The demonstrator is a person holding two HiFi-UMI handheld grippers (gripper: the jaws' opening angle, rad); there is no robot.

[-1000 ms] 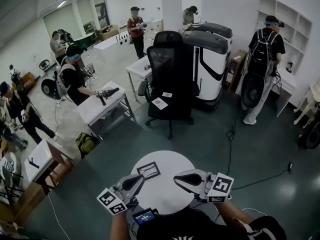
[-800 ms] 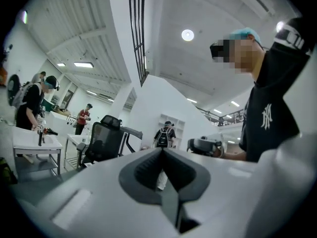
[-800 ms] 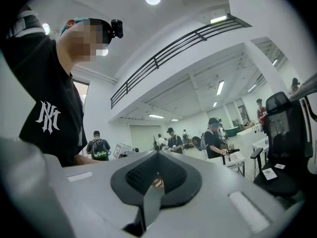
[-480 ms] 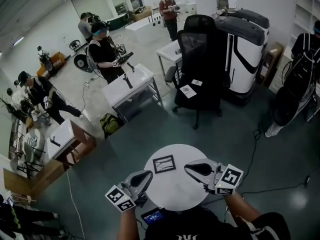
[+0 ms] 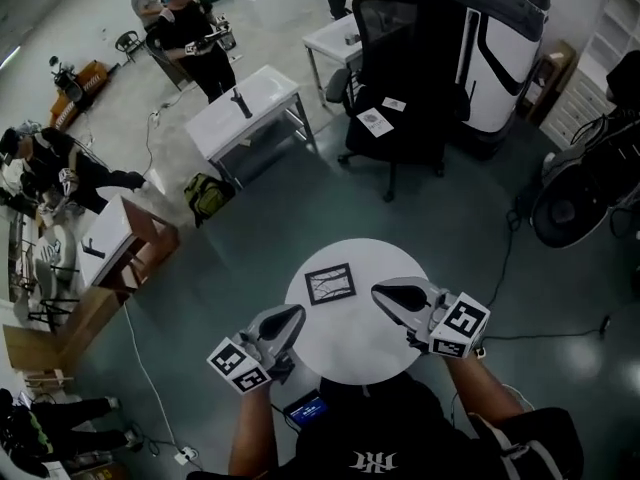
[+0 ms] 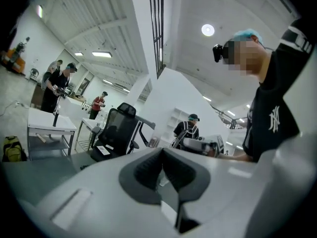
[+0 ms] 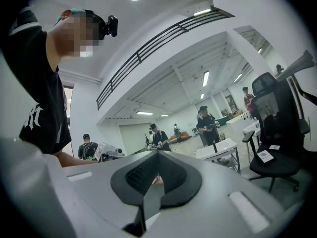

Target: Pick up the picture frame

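1. On the table [image 5: 352,353], far left: frame [image 5: 330,283] lies flat, untouched.
2. Left gripper [image 5: 290,316], right gripper [image 5: 382,291]: my jaws pressed together, empty, near it.
3. Plan: spread one pair, slip under a frame edge, pinch.

The head view looks steeply down from above the person [image 5: 390,438] onto the round table [image 5: 350,353] close below, with the room spreading far beyond. The left gripper [image 5: 290,318] view sits low at the table's near left and faces level along its jaws, far and rightward, the person's shirt [image 6: 282,113] close at its right edge. The right gripper [image 5: 385,293] view mirrors it from the near right, with the shirt at its left. All three share the chair [image 5: 400,88] and the desk [image 5: 250,108].
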